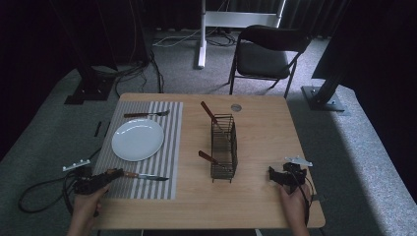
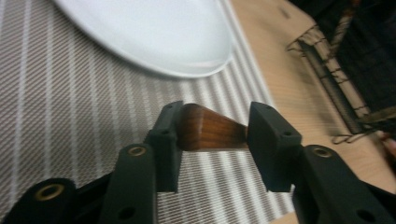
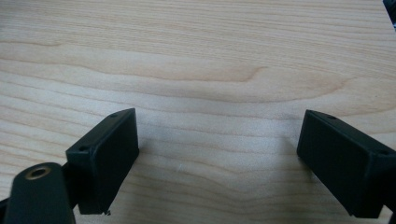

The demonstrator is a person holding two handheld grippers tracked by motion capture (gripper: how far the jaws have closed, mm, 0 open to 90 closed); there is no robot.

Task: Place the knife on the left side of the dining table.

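Note:
A wood-handled knife [image 1: 146, 176] lies on the striped placemat [image 1: 167, 147], below the white plate [image 1: 137, 139], blade pointing right. My left gripper [image 1: 112, 174] is low at the mat's near left corner, jaws on either side of the handle. In the left gripper view the brown handle [image 2: 208, 130] sits between the pads and leans on the left one, with the gripper [image 2: 217, 119] open around it. My right gripper [image 1: 272, 173] rests on the table near its front right; its jaws [image 3: 219, 140] stand wide open over bare wood [image 3: 196, 56].
A fork [image 1: 146, 114] lies on the mat beyond the plate. A black wire basket [image 1: 223, 147] stands mid-table with two wood-handled utensils [image 1: 209, 114] sticking out. A black chair [image 1: 268, 51] stands beyond the far edge. Cables trail off the table's left side.

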